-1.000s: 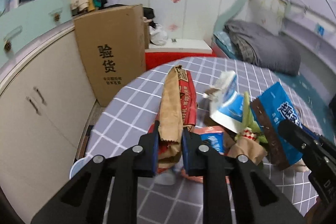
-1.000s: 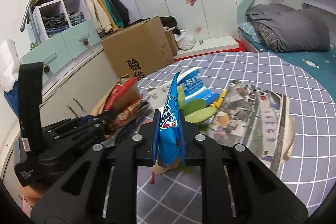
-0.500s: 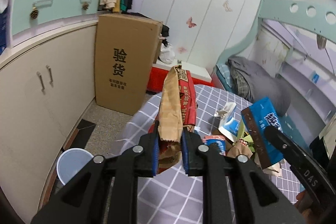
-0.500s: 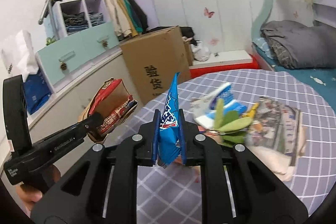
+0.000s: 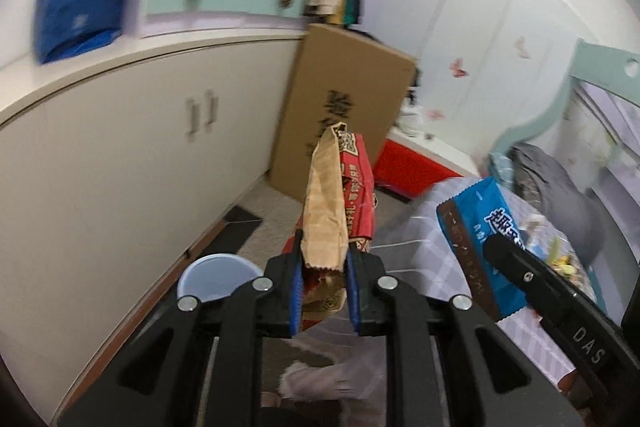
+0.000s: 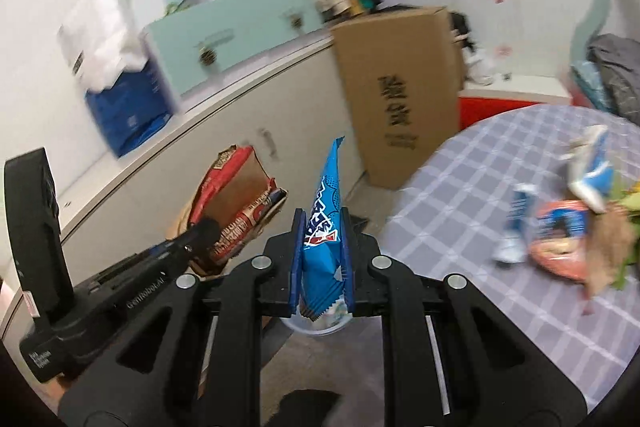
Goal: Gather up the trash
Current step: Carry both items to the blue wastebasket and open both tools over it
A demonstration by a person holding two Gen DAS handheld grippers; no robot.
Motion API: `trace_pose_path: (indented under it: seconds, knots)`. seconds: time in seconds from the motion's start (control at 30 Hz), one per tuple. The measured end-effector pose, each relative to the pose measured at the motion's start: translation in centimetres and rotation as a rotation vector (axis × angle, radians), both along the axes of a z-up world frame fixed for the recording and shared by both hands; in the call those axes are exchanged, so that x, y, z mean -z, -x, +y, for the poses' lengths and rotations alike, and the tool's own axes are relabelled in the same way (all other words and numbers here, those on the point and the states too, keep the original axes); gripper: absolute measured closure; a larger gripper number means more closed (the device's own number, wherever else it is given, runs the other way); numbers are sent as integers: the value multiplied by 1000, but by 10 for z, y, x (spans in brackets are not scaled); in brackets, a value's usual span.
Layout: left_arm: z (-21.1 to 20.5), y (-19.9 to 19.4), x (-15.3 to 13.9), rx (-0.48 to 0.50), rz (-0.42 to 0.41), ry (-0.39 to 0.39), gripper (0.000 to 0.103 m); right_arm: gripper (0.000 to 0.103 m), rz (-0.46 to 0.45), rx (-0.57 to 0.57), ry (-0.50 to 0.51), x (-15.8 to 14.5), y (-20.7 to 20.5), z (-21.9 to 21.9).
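My left gripper [image 5: 322, 291] is shut on a brown and red paper snack bag [image 5: 334, 203] and holds it upright in the air off the table's left edge. A pale blue bin [image 5: 216, 277] stands on the floor just left of and below it. My right gripper [image 6: 322, 267] is shut on a blue snack wrapper [image 6: 326, 223], also in the air beside the table. The wrapper also shows in the left wrist view [image 5: 480, 239]. The paper bag also shows in the right wrist view [image 6: 236, 203]. More trash [image 6: 576, 223] lies on the checked round table [image 6: 460, 227].
White cabinets [image 5: 100, 163] run along the left. A tall cardboard box [image 5: 344, 107] leans against them, with a red step [image 5: 412, 167] behind. A bed with grey bedding [image 5: 560, 195] lies at the right. The views are motion-blurred.
Both grippers have swung left, away from the table and toward the cabinets, still gripping their items. The blue bin on the floor has come closer under the left gripper.
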State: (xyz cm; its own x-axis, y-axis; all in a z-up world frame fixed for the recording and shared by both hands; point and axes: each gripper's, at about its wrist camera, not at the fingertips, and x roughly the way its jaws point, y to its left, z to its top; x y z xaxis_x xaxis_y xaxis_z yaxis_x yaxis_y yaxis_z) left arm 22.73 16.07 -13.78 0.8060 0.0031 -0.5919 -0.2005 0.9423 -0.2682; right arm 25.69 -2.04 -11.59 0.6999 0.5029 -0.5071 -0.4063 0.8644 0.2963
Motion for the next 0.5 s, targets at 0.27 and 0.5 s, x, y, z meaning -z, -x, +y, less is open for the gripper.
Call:
trace_pose_path:
  seconds: [0.27, 0.5]
  knots:
    - [73, 6, 38, -120, 86, 38, 86, 87, 56, -116, 35, 35, -16, 83]
    - [124, 1, 67, -208, 143, 36, 86, 87, 54, -141, 59, 62, -45, 134]
